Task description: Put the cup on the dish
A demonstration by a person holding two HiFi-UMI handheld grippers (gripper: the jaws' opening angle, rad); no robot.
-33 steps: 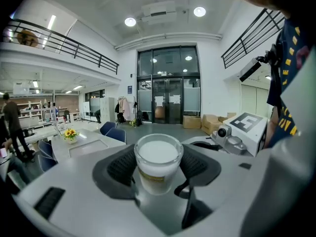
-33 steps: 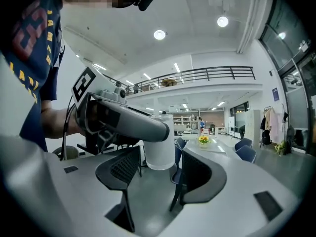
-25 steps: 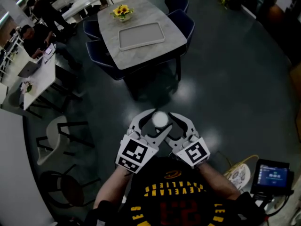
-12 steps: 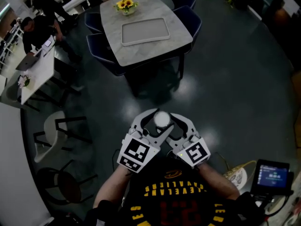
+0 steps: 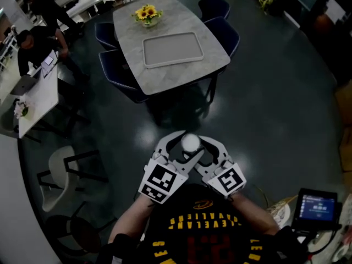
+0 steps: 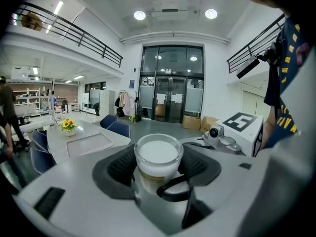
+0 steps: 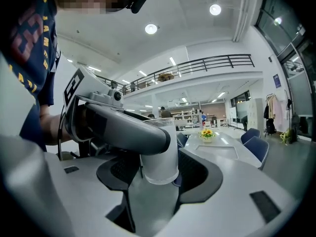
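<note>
A small clear cup (image 5: 190, 142) with a white inside is held up in front of my chest, over the dark floor. My left gripper (image 5: 181, 146) and right gripper (image 5: 199, 146) meet on it from either side, both shut on the cup. In the left gripper view the cup (image 6: 158, 157) stands upright between the dark pads, a black loop in front of it. In the right gripper view the cup (image 7: 160, 152) sits between the pads, with the left gripper's jaw lying across it. A grey rectangular tray (image 5: 172, 49) lies on the table ahead.
The grey table (image 5: 206, 34) carries a pot of yellow flowers (image 5: 145, 12) and has dark blue chairs (image 5: 223, 33) around it. White desks with seated people (image 5: 33, 45) stand at the left, a white chair (image 5: 58, 169) nearer. A small screen (image 5: 316, 208) is at the lower right.
The table and tray have shifted slightly in the head view as the camera moves. Both grippers stay together on the cup in front of my chest.
</note>
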